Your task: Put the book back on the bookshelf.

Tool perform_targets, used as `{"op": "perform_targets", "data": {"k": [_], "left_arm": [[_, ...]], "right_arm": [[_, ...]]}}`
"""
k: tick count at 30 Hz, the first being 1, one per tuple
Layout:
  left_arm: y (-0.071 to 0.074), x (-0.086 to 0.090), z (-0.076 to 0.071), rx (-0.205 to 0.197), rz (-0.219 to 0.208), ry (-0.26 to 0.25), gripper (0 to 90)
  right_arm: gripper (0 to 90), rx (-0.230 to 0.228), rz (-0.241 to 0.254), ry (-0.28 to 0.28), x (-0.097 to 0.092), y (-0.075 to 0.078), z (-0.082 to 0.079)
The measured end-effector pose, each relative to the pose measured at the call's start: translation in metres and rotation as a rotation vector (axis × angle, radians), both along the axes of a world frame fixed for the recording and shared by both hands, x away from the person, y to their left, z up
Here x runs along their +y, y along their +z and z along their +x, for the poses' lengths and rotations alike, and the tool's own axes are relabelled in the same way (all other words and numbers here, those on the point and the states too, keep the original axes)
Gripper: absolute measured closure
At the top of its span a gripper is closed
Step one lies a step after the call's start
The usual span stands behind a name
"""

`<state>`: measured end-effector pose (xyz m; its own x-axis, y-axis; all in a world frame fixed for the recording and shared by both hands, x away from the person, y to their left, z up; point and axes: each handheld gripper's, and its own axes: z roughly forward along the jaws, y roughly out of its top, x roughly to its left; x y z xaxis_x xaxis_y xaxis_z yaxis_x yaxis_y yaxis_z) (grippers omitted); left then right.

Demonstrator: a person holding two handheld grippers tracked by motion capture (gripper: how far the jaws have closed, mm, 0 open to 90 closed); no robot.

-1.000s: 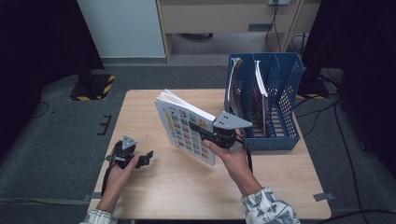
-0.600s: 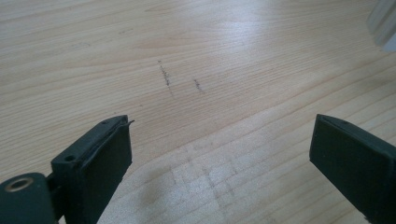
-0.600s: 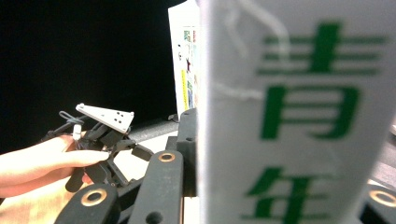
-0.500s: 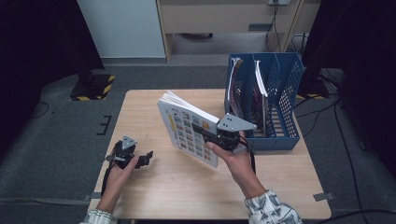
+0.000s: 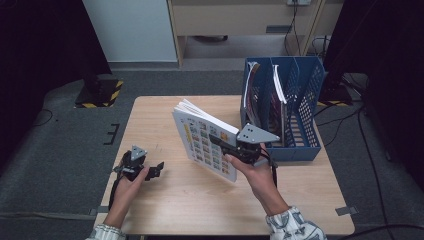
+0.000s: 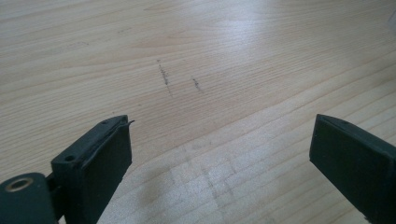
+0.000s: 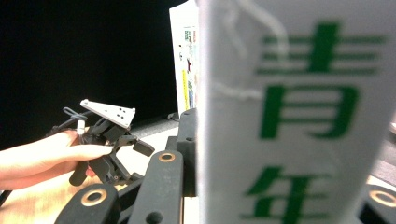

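right gripper (image 5: 231, 148): you have it clenched on the magazine (image 5: 205, 139), jaws pinching the edge nearest the file rack; in the right gripper view the cover sits flat between the jaws with big green characters close to the lens.
magazine: lifted clear of the table (image 5: 165, 200), roughly mid-table, tilted with the cover facing your left side and the pages fanning at the top edge. Held by one edge like this so it hangs nearly upright, probably to match the rack's vertical slots.
file rack (image 5: 303, 120): blue mesh, standing at the table's far right corner area, just beside the magazine. Already holds a few upright magazines or folders in its left and middle sections; I can't tell how much free room is left.
left gripper (image 5: 148, 171): released, jaws spread wide with nothing between them. In the left gripper view they frame bare wood with a couple of dark scuff marks. It rests low near the table's left edge, well apart from the magazine, looks parked out of the way.
likely step: judging by the pose, you are carrying the magazine toward the rack; not yet in any slot.
risk: a single-edge pinch lets loose pages splay and may catch the divider.
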<state>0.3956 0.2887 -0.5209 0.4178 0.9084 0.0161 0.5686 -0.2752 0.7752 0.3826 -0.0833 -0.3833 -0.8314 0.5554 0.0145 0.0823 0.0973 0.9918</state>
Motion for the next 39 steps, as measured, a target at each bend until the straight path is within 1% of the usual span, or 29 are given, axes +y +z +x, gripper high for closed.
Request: {"op": "perform_targets", "data": {"k": [14, 23, 28, 33, 39], "left_arm": [[-0.001, -0.001, 0.0, 0.002, 0.005, -0.001, 5.5], [-0.001, -0.001, 0.0, 0.002, 0.006, -0.001, 5.5], [-0.001, -0.001, 0.0, 0.003, 0.008, -0.001, 5.5], [-0.001, -0.001, 0.0, 0.001, 0.008, 0.0, 5.5], [-0.001, -0.002, 0.0, 0.003, 0.01, -0.002, 5.4]], "right_arm": [[74.0, 0.009, 0.002, -0.001, -0.01, -0.001, -0.005], [73.9, 0.016, 0.005, -0.006, -0.026, 0.001, -0.015], [74.0, 0.012, -0.004, -0.007, -0.035, 0.004, -0.022], [74.0, 0.019, 0.004, -0.011, -0.045, 0.004, -0.029], [74.0, 0.021, -0.014, -0.022, -0.057, 0.003, -0.036]]}}
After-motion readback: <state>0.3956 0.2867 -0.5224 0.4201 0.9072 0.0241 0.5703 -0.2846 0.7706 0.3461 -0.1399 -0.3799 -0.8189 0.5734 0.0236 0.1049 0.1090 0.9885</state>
